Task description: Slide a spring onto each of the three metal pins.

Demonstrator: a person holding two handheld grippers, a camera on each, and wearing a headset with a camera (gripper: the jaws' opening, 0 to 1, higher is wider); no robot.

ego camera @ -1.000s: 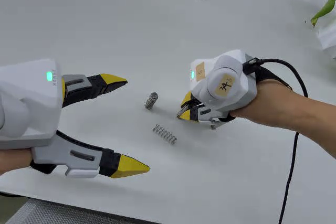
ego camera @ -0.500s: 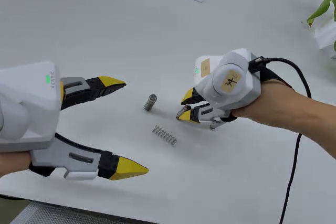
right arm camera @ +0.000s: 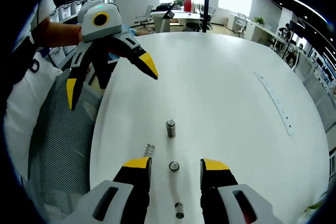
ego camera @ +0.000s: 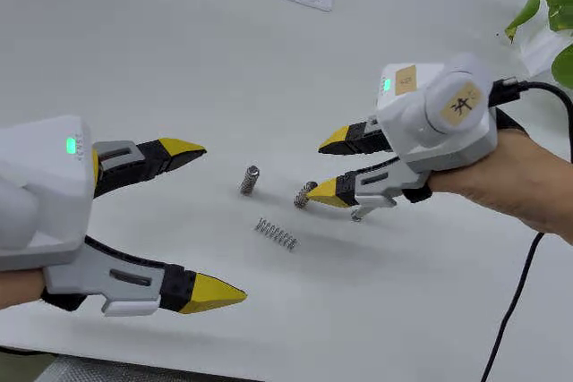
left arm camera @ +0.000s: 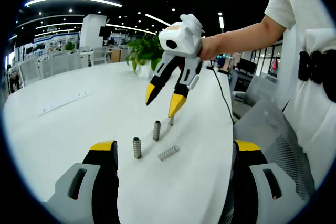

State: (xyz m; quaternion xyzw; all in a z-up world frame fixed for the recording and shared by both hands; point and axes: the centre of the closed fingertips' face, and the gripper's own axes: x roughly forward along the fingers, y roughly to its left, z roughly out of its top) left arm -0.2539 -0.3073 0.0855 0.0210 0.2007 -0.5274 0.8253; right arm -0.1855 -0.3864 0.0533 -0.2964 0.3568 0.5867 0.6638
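The job looked two-thirds done. Taking the loose spring [ego camera: 276, 233] lying flat on the white table [ego camera: 430, 310] as the marker, two pins stood upright just beyond it, each already wearing a spring: the first sprung pin [ego camera: 249, 179] a little to its left, the second sprung pin [ego camera: 304, 194] a little to its right. Further right of the loose spring stood the bare pin [ego camera: 358, 216], the only one without a coil. By my reading, what remained was to pick up that loose spring and slide it over the bare pin. The right gripper [ego camera: 316, 170] hung up and to the right of the loose spring with its jaws parted a moderate way and nothing held between them. In the right gripper view the second sprung pin sat in the gap with table showing on both sides. In the head view the lower yellow tip was just beside the coil's top, and I could not tell whether it touched. The left gripper [ego camera: 213, 219] was to the left of the loose spring, jaws spread wide and empty. In the left gripper view the spring lay ahead of the tips, apart from them, and untouched.
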